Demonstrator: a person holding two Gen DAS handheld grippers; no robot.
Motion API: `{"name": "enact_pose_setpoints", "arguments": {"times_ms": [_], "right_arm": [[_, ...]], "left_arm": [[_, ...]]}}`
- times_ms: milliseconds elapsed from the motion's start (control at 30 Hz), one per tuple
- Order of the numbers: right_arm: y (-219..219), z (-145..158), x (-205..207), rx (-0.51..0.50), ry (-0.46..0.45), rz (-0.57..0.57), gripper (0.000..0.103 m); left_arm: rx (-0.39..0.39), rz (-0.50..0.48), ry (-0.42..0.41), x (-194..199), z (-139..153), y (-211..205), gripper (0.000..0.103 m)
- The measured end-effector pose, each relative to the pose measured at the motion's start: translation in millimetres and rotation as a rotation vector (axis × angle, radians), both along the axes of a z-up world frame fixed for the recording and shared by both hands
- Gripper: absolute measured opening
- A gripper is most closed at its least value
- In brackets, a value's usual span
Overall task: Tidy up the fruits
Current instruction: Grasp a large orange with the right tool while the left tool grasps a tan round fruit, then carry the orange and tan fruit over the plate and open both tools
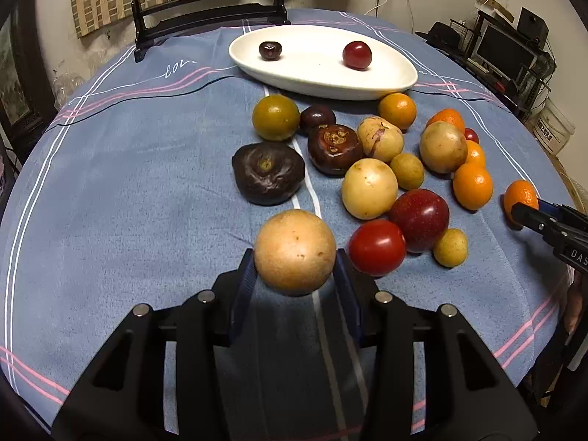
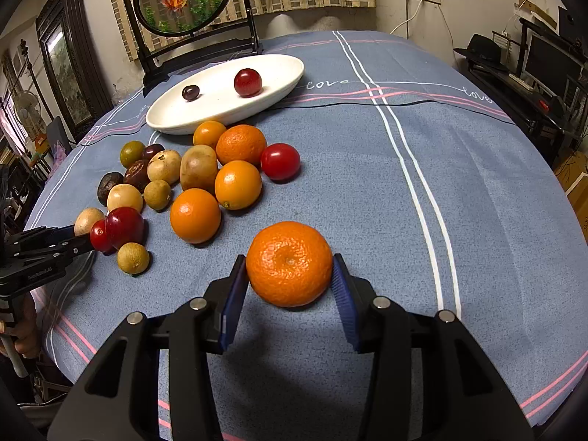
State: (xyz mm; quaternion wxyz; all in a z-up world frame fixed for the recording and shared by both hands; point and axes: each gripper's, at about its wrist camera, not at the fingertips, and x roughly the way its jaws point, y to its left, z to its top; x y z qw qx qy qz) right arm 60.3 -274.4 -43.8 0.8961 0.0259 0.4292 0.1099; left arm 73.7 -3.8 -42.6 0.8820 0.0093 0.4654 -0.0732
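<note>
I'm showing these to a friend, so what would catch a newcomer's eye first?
Each gripper brackets a fruit: the left gripper a tan round fruit, the right gripper a mandarin. Behind them, a heap of mixed fruit lies before a white oval dish holding two dark red fruits.
</note>
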Motion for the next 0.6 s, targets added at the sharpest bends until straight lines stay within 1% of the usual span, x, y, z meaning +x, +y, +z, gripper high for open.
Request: {"name": "enact_pose_setpoints", "arguments": {"times_ms": [100, 167, 333, 467, 600], "right_arm": [[-0.4, 3.5, -1.1, 0.013, -0.012, 0.001, 0.046], [-1.1, 9.6, -2.1, 0.014, -0.031, 0.002, 0.046], [3.7, 32.8, 2.3, 0.015, -0.083, 0.031, 0.046], [14.8, 51.4, 12.5, 0.026, -0.119, 0.073, 0.046], [38.2, 73.7, 37.5, 0.011, -0.169, 0.132, 0.046]], "left_arm": [[-0.004, 0.005, 0.003, 1.3, 2.6, 2.9, 0.043], [0.002, 0.015, -0.012, 1.3, 8.3, 6.8, 0.043], [0.007, 0.021, -0.075, 7.0, 36.9, 15.4, 0.043], [0.005, 0.014, -0.122, 23.0, 61.2, 14.9, 0.043], [0.010, 0.000, -0.162, 50.0, 79.8, 6.8, 0.043]]}}
